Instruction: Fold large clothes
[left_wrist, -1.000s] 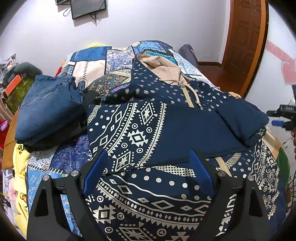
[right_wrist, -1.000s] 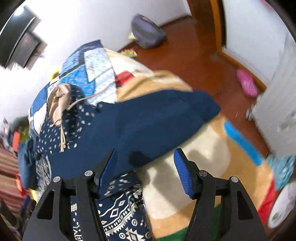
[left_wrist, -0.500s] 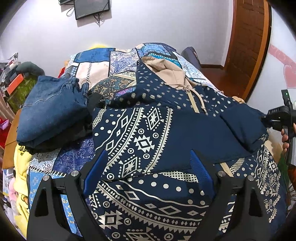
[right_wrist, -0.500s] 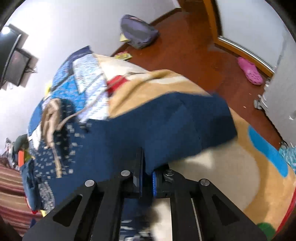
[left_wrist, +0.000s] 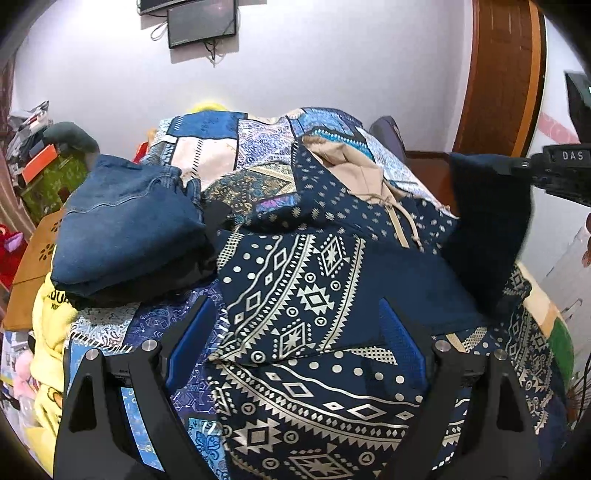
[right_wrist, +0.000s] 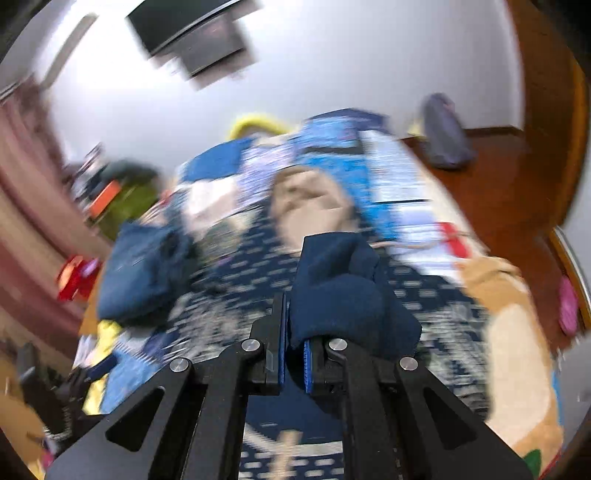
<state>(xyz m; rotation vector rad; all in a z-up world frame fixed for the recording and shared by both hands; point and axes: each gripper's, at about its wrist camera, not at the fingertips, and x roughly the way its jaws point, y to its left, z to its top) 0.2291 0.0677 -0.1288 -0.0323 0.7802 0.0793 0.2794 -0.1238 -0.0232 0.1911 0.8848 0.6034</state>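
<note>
Right gripper (right_wrist: 293, 363): a second ago jaws stood apart over the navy sleeve (right_wrist: 340, 291); now clamped on it, cuff bunched just ahead of the pads and lifted off the bed. Sleeve fold is judged under way. Left gripper (left_wrist: 295, 350): jaws wide, nothing between the pads, hovering over the patterned hoodie (left_wrist: 295, 280) spread beneath and beyond them. Folded jeans (left_wrist: 129, 232) lie left of the left jaws, close to the hoodie's edge; hoodie front ahead is free to receive the sleeve
</note>
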